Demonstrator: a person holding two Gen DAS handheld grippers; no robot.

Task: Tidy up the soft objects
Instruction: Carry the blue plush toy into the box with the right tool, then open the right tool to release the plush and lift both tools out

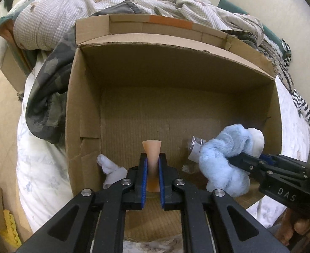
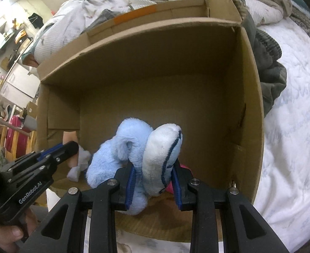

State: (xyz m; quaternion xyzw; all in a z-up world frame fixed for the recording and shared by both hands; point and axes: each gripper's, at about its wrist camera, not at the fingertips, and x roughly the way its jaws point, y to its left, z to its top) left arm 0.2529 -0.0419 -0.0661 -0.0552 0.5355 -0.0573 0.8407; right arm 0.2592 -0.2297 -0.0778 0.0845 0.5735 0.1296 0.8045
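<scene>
I have both grippers reaching down into the open cardboard box (image 1: pixel 81 113) that sits on the bed (image 2: pixel 291 137).

My left gripper (image 1: pixel 153 162) is clamped on a thin peach-coloured piece (image 1: pixel 152 147); its flared tip sticks out past the pads at 12 o'clock. It looks rubbery and light, and it is pinched flat, so I judge it bends easily and could slide out if I loosen the grip early. A white soft thing (image 1: pixel 112 170) lies low in the box at about 9 o'clock from those jaws; I cannot tell what it is.

My right gripper (image 2: pixel 153 175) is closed on the blue plush toy (image 2: pixel 121 154), squeezing its white fabric part (image 2: pixel 161 160) between the pads. The toy bulges out at 10 o'clock from the jaws. It is fluffy, light and very compressible, so the grip sinks in; I judge a hold on the thick middle is safer than on a dangling limb.

Something pink (image 2: pixel 183 167) shows just behind the right pad; it is too hidden to identify.
</scene>
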